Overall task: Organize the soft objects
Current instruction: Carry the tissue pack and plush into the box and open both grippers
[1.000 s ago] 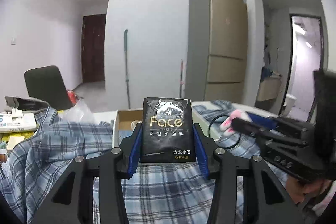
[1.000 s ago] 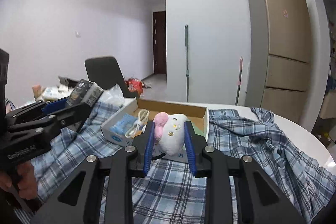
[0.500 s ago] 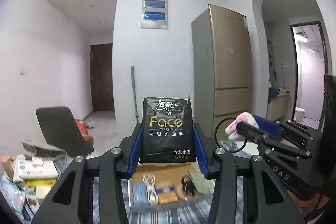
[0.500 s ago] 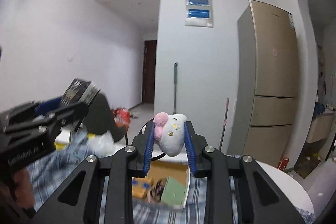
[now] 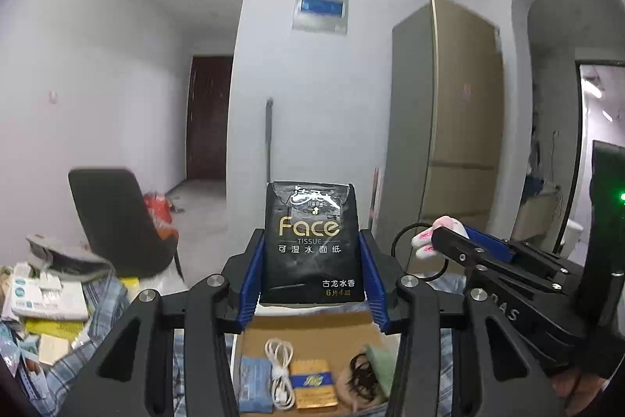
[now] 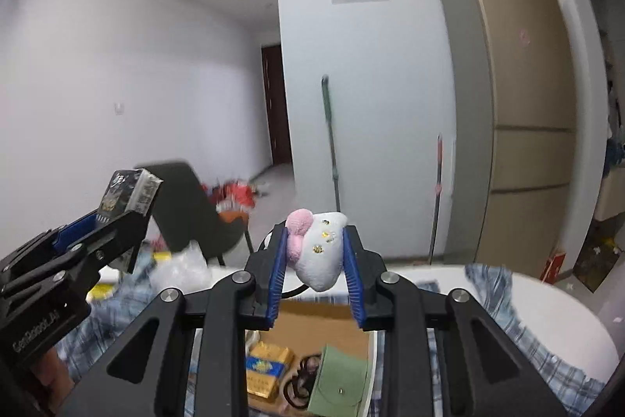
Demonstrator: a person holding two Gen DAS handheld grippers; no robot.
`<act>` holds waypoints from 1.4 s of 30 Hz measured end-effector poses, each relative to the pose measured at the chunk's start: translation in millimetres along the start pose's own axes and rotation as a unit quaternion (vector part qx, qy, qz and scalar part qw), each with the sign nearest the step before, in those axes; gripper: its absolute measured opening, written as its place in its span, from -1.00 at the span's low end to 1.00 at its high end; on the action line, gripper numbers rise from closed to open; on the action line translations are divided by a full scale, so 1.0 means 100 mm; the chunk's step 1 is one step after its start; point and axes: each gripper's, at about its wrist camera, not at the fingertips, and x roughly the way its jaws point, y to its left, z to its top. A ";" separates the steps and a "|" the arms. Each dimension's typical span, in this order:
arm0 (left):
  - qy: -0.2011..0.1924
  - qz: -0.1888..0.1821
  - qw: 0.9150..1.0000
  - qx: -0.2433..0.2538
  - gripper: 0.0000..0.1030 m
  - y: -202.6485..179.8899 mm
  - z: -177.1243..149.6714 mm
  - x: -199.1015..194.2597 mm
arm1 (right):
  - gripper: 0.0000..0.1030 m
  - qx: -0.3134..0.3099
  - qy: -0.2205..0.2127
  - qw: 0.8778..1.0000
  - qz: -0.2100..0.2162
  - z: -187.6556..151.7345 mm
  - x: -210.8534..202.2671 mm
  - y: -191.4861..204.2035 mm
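Above the cardboard box [image 5: 312,335], the left gripper [image 5: 312,272] clamps a black tissue pack [image 5: 312,241] upright between its fingers, while the right gripper [image 6: 314,260] pinches a white-and-pink plush toy [image 6: 318,253], also above the box. Best practice, by this view: lower each steadily into the box's bare cardboard beyond the green pouch [image 6: 340,385], releasing only once seated.

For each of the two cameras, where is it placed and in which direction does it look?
Left wrist: sits on the left gripper, looks forward over the cardboard box into the room; jaws hold the tissue pack; right gripper at right.
Right wrist: sits on the right gripper, same direction; jaws hold the plush toy; left gripper at left.
Shared: box, fridge, black chair.
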 end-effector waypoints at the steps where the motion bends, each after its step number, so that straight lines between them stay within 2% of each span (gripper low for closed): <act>1: 0.011 -0.001 1.000 -0.004 -0.07 0.03 -0.05 0.07 | -0.47 -0.001 0.013 1.000 -0.002 -0.07 0.08 0.00; 5: 0.076 0.002 0.997 0.005 -0.07 0.11 -0.29 0.45 | -0.47 0.026 0.095 0.995 0.032 -0.30 0.47 -0.06; 7: 0.108 0.015 0.994 0.001 -0.07 0.16 -0.39 0.56 | -0.47 0.033 0.121 0.991 0.035 -0.42 0.61 -0.09; 10: 0.154 0.009 0.988 -0.009 -0.07 0.23 -0.53 0.72 | -0.47 0.029 0.153 0.987 0.037 -0.58 0.80 -0.12; 13: 0.182 0.014 0.983 -0.001 -0.07 0.24 -0.59 0.86 | -0.47 0.039 0.193 0.979 0.054 -0.72 0.94 -0.19; 16: 0.217 0.017 0.976 0.001 -0.07 0.24 -0.74 0.99 | -0.47 0.050 0.218 0.973 0.061 -0.85 1.04 -0.21; 19: 0.231 0.033 0.972 -0.005 -0.07 0.26 -0.87 1.02 | -0.45 0.045 0.224 0.972 0.057 -0.92 1.08 -0.20; 21: 0.238 0.031 0.971 -0.002 -0.03 0.25 -0.92 1.05 | -0.21 0.041 0.224 0.972 0.051 -0.93 1.08 -0.17; 23: 0.241 0.034 0.970 0.003 0.36 0.25 -0.93 1.07 | 0.50 0.037 0.218 0.974 0.045 -0.92 1.08 -0.17; 24: 0.237 0.037 0.971 0.005 0.65 0.24 -0.93 1.06 | 0.52 0.036 0.212 0.976 0.039 -0.92 1.06 -0.18; 25: 0.232 0.040 0.972 0.007 0.66 0.24 -0.91 1.05 | 0.52 0.034 0.209 0.977 0.030 -0.91 1.06 -0.19; 27: 0.221 0.048 0.974 0.005 0.66 0.25 -0.87 1.01 | 0.52 0.029 0.206 0.978 0.024 -0.88 1.04 -0.20; 36: 0.194 0.041 0.980 -0.004 0.66 0.28 -0.69 0.86 | 0.52 0.030 0.168 0.985 -0.002 -0.68 0.87 -0.25; 42: 0.121 0.028 0.992 -0.018 0.66 0.24 -0.36 0.43 | 0.52 0.012 0.138 0.990 -0.017 -0.42 0.50 -0.23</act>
